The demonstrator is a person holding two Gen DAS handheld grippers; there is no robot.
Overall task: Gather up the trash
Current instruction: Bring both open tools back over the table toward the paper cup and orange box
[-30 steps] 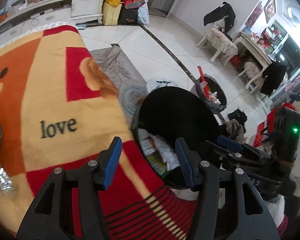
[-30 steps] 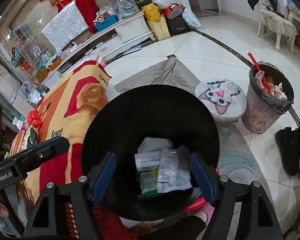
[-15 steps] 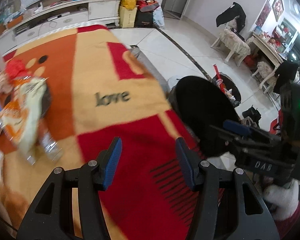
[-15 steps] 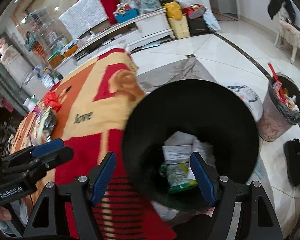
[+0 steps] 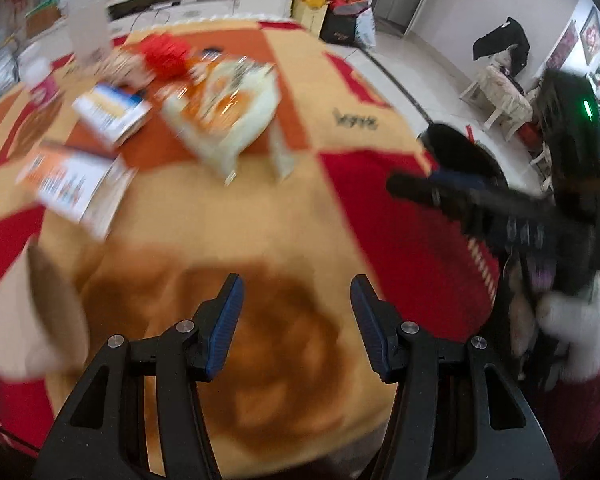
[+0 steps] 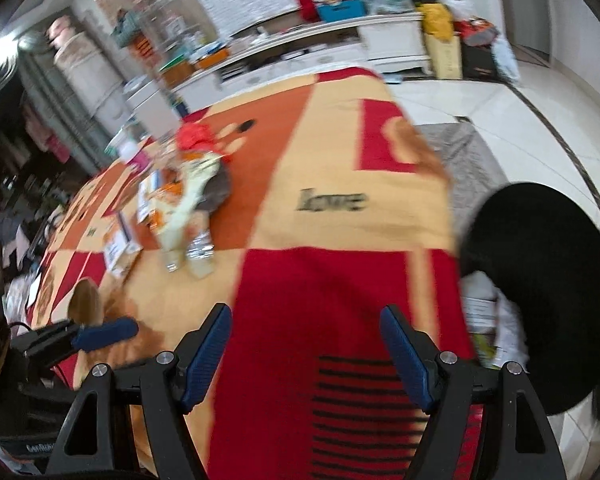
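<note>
On the blanket-covered table (image 5: 300, 208) we see the trash waiting at the far side: from the left, an orange-and-white carton (image 5: 74, 182), a blue-and-yellow box (image 5: 112, 114), then a large white and orange snack bag (image 5: 230, 114) with a red crumpled wrapper (image 5: 164, 54) behind it and a clear plastic bottle (image 6: 200, 250) lying by its near end. We judge all of it light. The cartons should be stiff enough to pinch across an edge, the bag soft, crinkly and a little slippery, so we would take it by a bunched corner, and the bottle thin-walled and apt to roll, best gripped across its body. Our left gripper (image 5: 296, 320) hangs above the brown bear print with its jaws spread wide, holding nothing and touching nothing. Further right, our right gripper (image 6: 306, 356) is likewise wide apart and empty over the red striped patch, and the black trash bin (image 6: 540, 280) with papers inside sits just off the table's right edge.
</note>
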